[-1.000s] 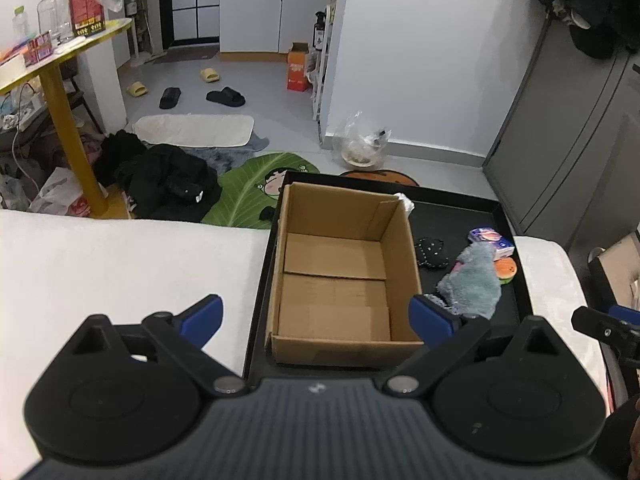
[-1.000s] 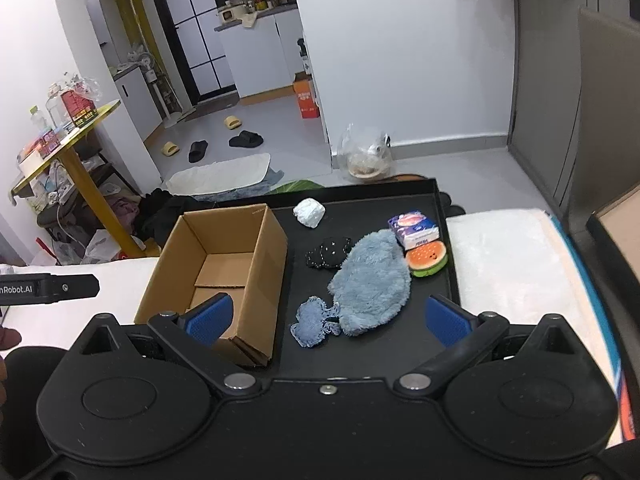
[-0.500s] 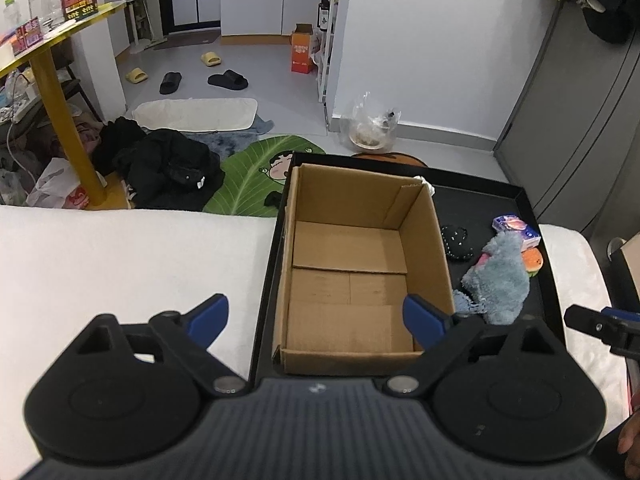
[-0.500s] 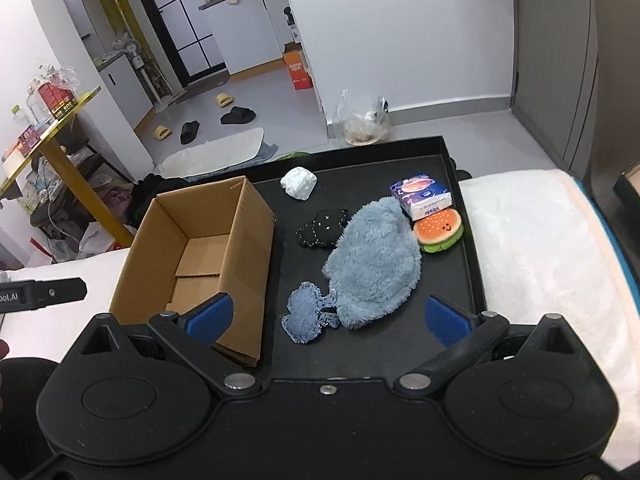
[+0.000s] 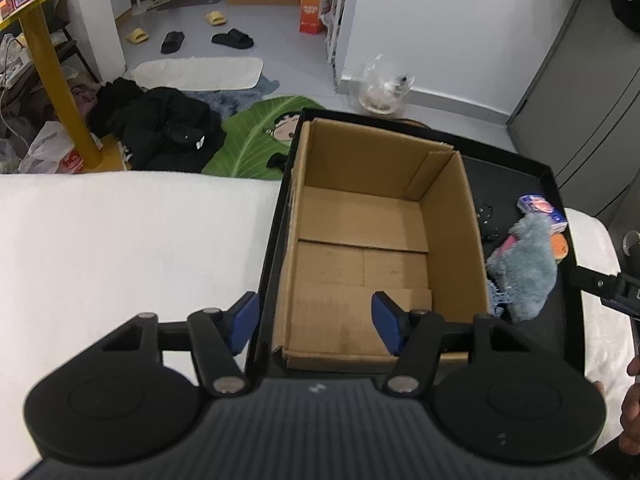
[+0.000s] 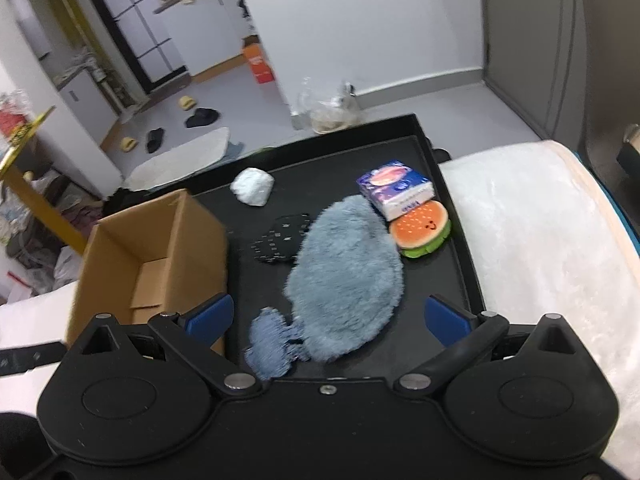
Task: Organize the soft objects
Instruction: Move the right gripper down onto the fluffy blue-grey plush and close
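The step in hand looks like a first pick: the right hand-held gripper (image 6: pixel 327 315) hangs wide and empty over the grey plush (image 6: pixel 347 276), which lies on the black tray (image 6: pixel 460 216) just right of the box (image 6: pixel 160 240). To do it well, it should drop onto the plush's thick middle, clear of the blue rag (image 6: pixel 269 342) touching its near end, and pinch deep, since the fluffy pile will compress.

The left hand-held gripper (image 5: pixel 316 324) has just been narrowing to a middling gap, nothing pressed; its pads straddle the box's near left wall, probably to steady it.

The plush is oval and shaggy, overlapping a dark cloth (image 6: pixel 278 240); a tissue pack (image 6: pixel 396 188) and burger toy (image 6: pixel 422 232) sit beside it.
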Tool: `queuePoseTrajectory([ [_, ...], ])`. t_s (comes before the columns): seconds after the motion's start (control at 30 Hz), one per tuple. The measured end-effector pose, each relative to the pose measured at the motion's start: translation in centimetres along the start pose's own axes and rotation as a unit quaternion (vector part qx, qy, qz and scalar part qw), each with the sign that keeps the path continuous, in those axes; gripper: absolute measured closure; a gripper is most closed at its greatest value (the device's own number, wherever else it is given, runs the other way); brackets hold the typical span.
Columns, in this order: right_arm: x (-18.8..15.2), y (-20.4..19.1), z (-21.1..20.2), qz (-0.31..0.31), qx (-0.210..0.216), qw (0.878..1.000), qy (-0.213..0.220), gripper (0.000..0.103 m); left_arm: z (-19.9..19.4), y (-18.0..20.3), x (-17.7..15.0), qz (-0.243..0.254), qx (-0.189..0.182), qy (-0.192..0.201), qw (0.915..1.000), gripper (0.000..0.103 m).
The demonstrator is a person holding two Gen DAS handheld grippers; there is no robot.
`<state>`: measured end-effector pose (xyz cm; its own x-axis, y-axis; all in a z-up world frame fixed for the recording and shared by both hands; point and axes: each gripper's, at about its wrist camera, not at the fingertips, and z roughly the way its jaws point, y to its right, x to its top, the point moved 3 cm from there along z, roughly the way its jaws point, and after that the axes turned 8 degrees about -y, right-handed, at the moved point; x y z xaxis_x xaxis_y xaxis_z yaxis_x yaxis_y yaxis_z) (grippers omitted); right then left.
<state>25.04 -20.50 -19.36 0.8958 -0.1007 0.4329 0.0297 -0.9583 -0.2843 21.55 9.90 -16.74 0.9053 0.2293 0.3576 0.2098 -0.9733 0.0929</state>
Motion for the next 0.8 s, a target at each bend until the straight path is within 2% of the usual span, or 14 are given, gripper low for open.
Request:
queuePoseTrajectory([
  [0.3, 1.4, 0.4, 3.7, 0.014, -0.006, 1.000, -0.004, 0.000, 1.9, -0.3, 0.5, -0.002, 0.015, -0.012, 0.9998, 0.056],
  [0.53, 1.9, 0.6, 6.2, 0.026, -0.002, 1.000, -0.016, 0.000, 3.0, -0.9, 0.7, -0.017, 0.023, -0.020, 0.9994, 0.081],
  [0.7, 2.1, 0.4, 7.8, 0.024, -0.007, 0.999, -0.020, 0.000, 3.2, -1.2, 0.9, -0.023, 0.023, -0.024, 0.9992, 0.087],
  [0.8, 2.1, 0.3, 8.4, 0.016, -0.027, 0.999, -0.022, 0.000, 3.3, -1.1, 0.9, -0.024, 0.026, -0.025, 0.9990, 0.088],
])
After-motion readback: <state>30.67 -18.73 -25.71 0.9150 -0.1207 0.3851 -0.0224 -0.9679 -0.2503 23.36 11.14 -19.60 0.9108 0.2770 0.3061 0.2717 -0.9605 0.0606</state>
